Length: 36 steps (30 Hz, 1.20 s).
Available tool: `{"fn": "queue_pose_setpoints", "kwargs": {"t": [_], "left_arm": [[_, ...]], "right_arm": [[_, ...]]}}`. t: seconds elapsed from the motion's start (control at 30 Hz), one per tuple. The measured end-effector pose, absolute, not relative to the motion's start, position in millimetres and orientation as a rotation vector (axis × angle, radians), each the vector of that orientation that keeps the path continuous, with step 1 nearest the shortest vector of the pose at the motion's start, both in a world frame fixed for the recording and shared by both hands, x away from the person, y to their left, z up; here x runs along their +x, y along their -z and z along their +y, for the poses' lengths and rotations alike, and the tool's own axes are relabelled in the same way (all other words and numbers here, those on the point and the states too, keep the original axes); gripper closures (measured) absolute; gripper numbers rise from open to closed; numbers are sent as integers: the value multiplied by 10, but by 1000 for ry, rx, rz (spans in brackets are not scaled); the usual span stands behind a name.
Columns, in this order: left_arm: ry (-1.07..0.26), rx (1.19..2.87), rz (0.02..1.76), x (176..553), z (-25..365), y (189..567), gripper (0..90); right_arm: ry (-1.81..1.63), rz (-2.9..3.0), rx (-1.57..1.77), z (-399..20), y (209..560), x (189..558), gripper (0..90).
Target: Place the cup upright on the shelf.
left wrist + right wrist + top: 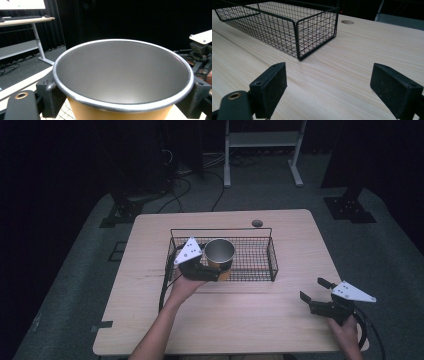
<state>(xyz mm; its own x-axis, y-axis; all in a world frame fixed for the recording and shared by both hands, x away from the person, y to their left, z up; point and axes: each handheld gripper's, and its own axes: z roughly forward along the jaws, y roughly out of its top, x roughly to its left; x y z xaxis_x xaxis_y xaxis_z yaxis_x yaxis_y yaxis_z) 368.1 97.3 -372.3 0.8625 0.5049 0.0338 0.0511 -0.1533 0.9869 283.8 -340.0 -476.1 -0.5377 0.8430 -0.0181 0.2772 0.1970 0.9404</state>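
My left gripper (216, 266) clamps an orange cup (220, 254) with a grey metallic lining, held at the wire basket's (260, 257) left end; its base is hidden from me. My right gripper (313, 295) stands wide open, holding nothing, above the pale wood-grain table (250, 315).

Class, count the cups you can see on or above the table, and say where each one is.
1. A single orange cup with a silver inside, gripped by the left gripper over the left part of the wire basket.
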Motion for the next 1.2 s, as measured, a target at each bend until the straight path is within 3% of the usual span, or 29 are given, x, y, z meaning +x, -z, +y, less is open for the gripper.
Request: {"fn": "queue_pose_setpoints", "kwargs": {"t": [1.2], "left_arm": [[-406,1763,485,4312,903,3558,128]], "right_arm": [[-1339,1929,1039,-3400,4762,2841,128]]}}
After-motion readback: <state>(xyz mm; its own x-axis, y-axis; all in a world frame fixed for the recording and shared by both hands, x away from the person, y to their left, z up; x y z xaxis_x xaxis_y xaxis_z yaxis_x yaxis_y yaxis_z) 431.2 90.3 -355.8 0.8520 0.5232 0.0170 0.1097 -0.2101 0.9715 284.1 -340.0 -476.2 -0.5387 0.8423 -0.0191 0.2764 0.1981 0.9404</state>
